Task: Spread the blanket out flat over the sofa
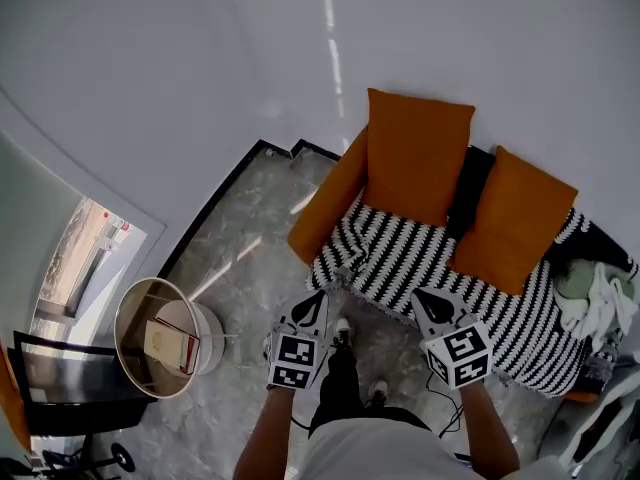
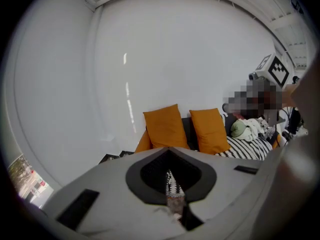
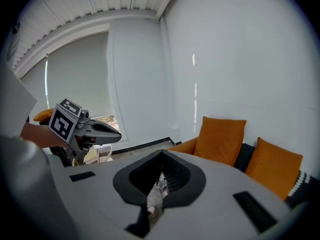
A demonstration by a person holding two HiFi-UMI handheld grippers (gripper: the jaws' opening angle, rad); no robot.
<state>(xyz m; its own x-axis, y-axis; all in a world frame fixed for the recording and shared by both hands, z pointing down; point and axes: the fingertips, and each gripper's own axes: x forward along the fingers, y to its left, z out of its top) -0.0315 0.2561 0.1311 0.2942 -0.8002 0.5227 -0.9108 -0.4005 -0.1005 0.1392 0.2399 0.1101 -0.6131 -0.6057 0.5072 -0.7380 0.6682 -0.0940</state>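
A black-and-white striped blanket [image 1: 480, 303] lies over the seat of an orange sofa [image 1: 325, 208], reaching its front edge. Two orange cushions [image 1: 415, 153] [image 1: 515, 218] lean against the back. My left gripper [image 1: 320, 298] is at the blanket's front left edge, shut on the blanket, with striped fabric [image 2: 172, 184] pinched between the jaws. My right gripper [image 1: 422, 298] is a little further right on the same edge, shut on the blanket too, and fabric [image 3: 159, 186] shows in its slit. Both grippers sit side by side just in front of the seat.
A heap of green and white clothes [image 1: 590, 293] lies at the sofa's right end. A round open bin [image 1: 160, 338] holding a box stands on the marble floor to the left. White walls close in behind the sofa. My feet [image 1: 343, 333] stand right in front of it.
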